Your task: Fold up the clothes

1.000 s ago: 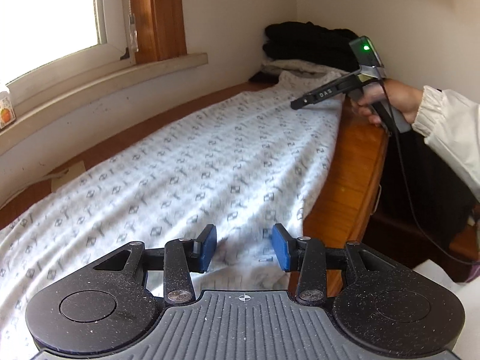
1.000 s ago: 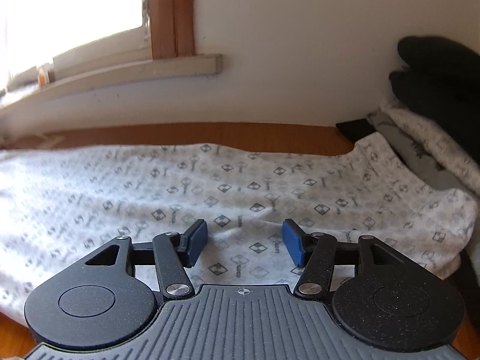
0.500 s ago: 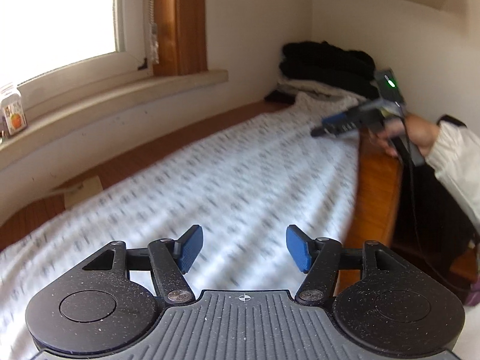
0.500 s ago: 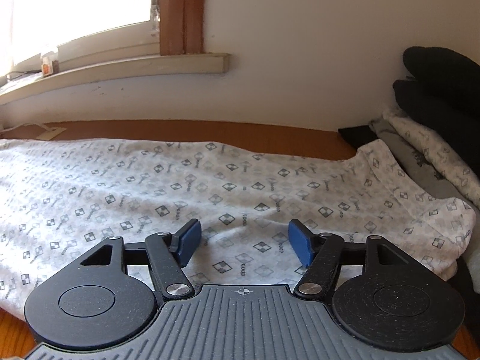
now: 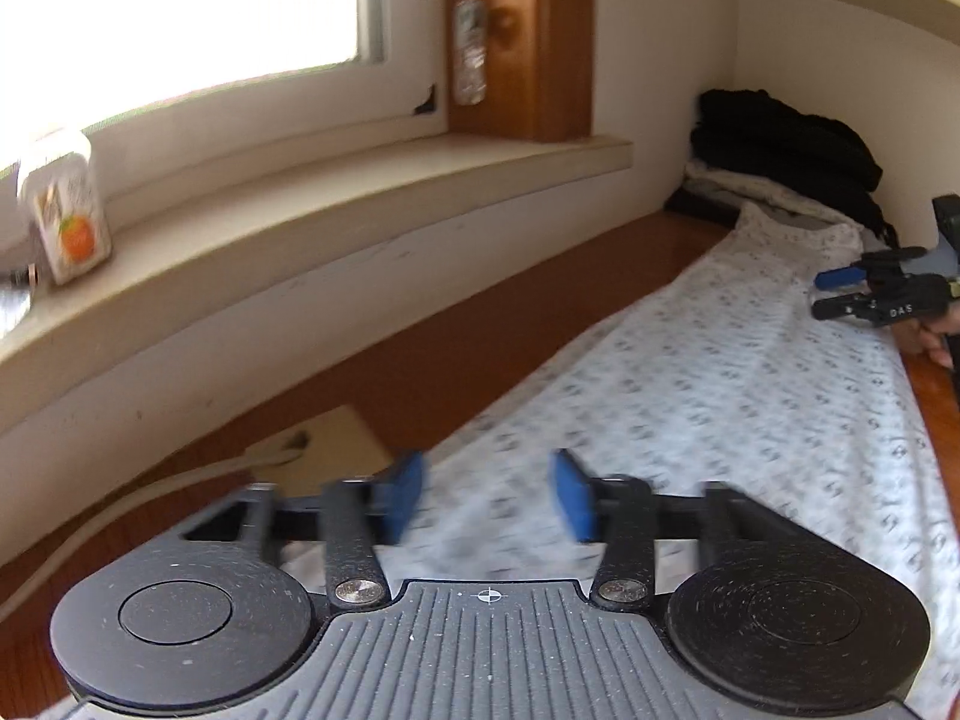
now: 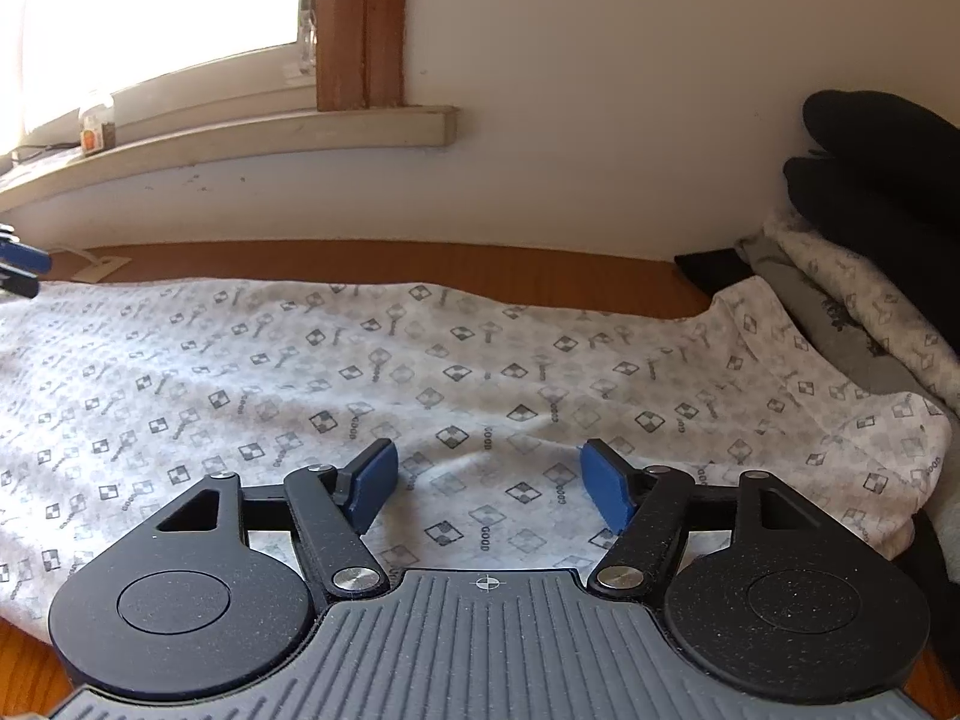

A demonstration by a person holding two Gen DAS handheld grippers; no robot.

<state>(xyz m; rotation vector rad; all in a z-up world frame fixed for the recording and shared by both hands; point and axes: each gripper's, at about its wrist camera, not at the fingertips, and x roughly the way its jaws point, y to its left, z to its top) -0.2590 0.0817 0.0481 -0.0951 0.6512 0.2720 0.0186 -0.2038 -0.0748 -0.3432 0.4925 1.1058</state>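
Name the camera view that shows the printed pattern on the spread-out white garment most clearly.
The right wrist view. There the white garment lies sharp and broad across the frame, so the checkered diamonds and key shapes can be made out. In the left wrist view the same garment runs away lengthwise and is motion-blurred, so its print shows only as faint grey marks.

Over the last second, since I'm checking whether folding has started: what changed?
Both grippers opened wider: left gripper, right gripper. The left swung toward the windowsill side. Neither took hold of anything. The patterned garment still lies flat and unfolded.
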